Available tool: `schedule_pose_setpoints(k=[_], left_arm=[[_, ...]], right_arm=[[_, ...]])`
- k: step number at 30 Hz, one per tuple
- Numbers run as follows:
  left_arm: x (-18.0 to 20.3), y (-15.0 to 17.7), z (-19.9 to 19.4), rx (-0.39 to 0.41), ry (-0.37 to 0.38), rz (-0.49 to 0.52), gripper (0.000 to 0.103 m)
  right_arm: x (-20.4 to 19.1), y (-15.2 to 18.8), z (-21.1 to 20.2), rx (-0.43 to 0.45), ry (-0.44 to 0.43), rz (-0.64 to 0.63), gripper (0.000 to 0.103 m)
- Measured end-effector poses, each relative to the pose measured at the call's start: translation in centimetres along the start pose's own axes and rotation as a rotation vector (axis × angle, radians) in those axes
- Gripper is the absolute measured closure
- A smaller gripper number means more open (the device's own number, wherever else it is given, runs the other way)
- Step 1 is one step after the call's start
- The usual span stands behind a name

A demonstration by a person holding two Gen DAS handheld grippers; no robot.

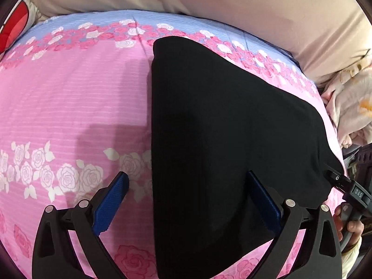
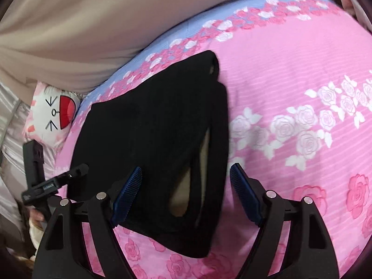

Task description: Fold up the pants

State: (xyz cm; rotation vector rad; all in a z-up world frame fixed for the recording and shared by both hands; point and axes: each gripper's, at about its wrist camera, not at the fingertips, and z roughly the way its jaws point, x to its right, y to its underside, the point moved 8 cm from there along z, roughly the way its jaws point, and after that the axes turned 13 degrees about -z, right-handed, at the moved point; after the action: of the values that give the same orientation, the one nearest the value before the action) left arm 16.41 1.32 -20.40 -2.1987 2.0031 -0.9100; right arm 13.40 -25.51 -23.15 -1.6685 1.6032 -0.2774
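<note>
Black pants lie folded flat on a pink rose-print bedsheet. My left gripper is open and empty, its blue pads astride the pants' left edge near the near end. In the right wrist view the pants show the waistband end with a pale lining opening. My right gripper is open and empty, hovering over that waistband edge. Each gripper shows in the other's view: the right one at the pants' right corner, the left one at the left.
A beige pillow or headboard cushion runs along the far edge of the bed. A cat-face cushion lies at one side. Crumpled pale fabric lies off the bed's right edge.
</note>
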Motion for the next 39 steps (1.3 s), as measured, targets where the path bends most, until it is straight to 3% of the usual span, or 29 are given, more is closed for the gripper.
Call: schedule_pose_setpoints(k=[2, 4, 8, 10, 13, 16, 18, 19, 20, 22, 25, 26, 27, 28, 30, 32, 33, 39], left_arm=[[1.1, 0.7, 0.1, -0.011, 0.027, 0.041, 0.008], [2.4, 1.3, 0.3, -0.015, 0.047, 0.084, 0.021], [2.5, 1.3, -1.3, -0.014, 0.073, 0.081, 0.057], [2.2, 1.6, -2.9, -0.043, 0.133, 0.060, 0.064], [1.5, 4.7, -5.4, -0.109, 0.166, 0.065, 0.065], [0.7, 8.8, -6.9, -0.167, 0.170, 0.089, 0.063], [0.0, 11.1, -6.8, -0.175, 0.124, 0.103, 0.048], [-0.3, 11.9, -6.4, -0.164, 0.080, 0.115, 0.041], [-0.5, 12.0, -6.1, -0.137, 0.054, 0.117, 0.021], [-1.1, 11.5, -5.8, -0.055, -0.024, 0.101, 0.007], [-0.7, 11.3, -5.0, -0.049, -0.015, 0.089, 0.005], [-0.9, 11.3, -4.9, -0.054, -0.004, 0.075, 0.005], [-0.8, 11.2, -4.8, -0.038, 0.003, 0.067, 0.005], [-0.7, 11.0, -4.5, -0.036, 0.001, 0.074, 0.007], [0.3, 11.3, -4.8, -0.045, 0.064, 0.094, 0.029], [1.1, 11.0, -4.9, -0.027, 0.055, 0.107, 0.054], [1.4, 10.9, -5.3, -0.014, 0.046, 0.125, 0.059], [2.4, 8.9, -7.2, 0.008, 0.062, 0.134, 0.064]], right_arm=[[-0.3, 0.2, 0.0, 0.025, -0.024, 0.020, 0.053], [-0.6, 0.0, -0.4, 0.042, -0.061, 0.038, 0.068], [-1.5, -0.4, -2.1, 0.065, -0.102, 0.055, 0.075], [-2.5, -0.2, -3.8, 0.073, -0.140, 0.041, 0.075], [-3.9, 1.6, -6.3, 0.051, -0.169, 0.015, 0.075], [-4.3, 5.9, -7.9, -0.012, -0.152, 0.021, 0.074], [-4.0, 8.4, -7.7, -0.051, -0.115, 0.013, 0.069], [-3.6, 9.1, -7.6, -0.050, -0.082, 0.012, 0.059], [-3.2, 9.4, -7.6, -0.040, -0.058, 0.020, 0.043], [-2.5, 9.5, -7.3, -0.024, 0.009, 0.045, 0.027], [-2.7, 9.3, -6.4, -0.015, -0.025, 0.058, 0.029], [-2.9, 9.3, -6.2, -0.015, -0.041, 0.049, 0.044], [-3.2, 9.3, -5.7, -0.020, -0.098, 0.074, 0.052], [-3.0, 9.5, -5.3, -0.018, -0.136, 0.115, 0.057], [-3.0, 9.4, -5.6, -0.006, -0.156, 0.121, 0.067], [-3.4, 9.2, -6.4, 0.018, -0.182, 0.135, 0.072], [-3.8, 9.0, -6.8, 0.032, -0.189, 0.132, 0.072], [-5.8, 6.8, -9.4, 0.111, -0.205, 0.082, 0.073]])
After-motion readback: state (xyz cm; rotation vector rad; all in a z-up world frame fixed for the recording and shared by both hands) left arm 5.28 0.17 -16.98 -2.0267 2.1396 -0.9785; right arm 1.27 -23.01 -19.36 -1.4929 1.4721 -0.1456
